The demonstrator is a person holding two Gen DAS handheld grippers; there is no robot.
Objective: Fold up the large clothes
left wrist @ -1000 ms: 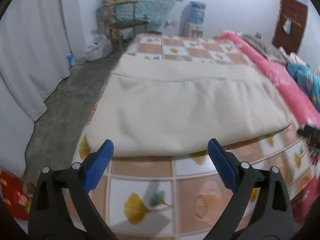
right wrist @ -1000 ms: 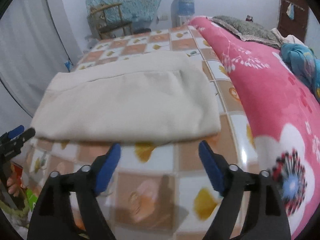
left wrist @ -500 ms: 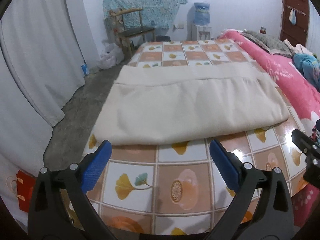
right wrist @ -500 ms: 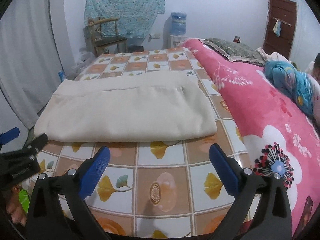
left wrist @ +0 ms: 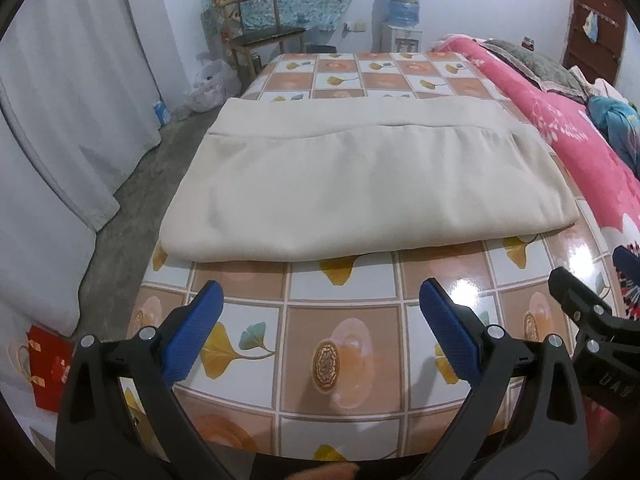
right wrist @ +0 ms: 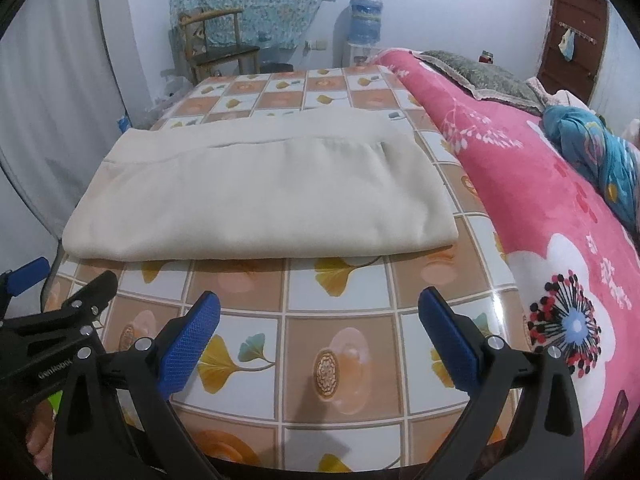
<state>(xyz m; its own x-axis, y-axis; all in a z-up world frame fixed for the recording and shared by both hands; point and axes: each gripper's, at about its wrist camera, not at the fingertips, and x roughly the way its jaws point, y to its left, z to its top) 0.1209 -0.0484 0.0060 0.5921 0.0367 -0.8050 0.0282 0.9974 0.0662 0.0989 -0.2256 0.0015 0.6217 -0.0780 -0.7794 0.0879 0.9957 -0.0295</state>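
Observation:
A large cream cloth (left wrist: 360, 184) (right wrist: 260, 196) lies folded flat into a wide rectangle on the tiled-pattern table (left wrist: 340, 352) (right wrist: 336, 360). A narrower layer shows along its far edge. My left gripper (left wrist: 320, 304) is open above the table's near edge, short of the cloth, with nothing between its blue pads (left wrist: 192, 336). My right gripper (right wrist: 318, 312) is open too, over the near tiles, and holds nothing. Each gripper shows at the side of the other's view: the right gripper (left wrist: 592, 320) and the left gripper (right wrist: 60, 312).
A pink flowered blanket (right wrist: 560, 208) covers a bed along the table's right side, with a blue bundle (right wrist: 600, 148) on it. White curtains (left wrist: 60, 120) hang at the left. A wooden chair (left wrist: 260, 28), a water dispenser (left wrist: 402, 12) and a red bag (left wrist: 48, 368) stand on the floor.
Both grippers have drawn back from the cloth's near edge, so more bare tiles show in front of them. The right gripper's jaws have opened wider. The cloth has not moved.

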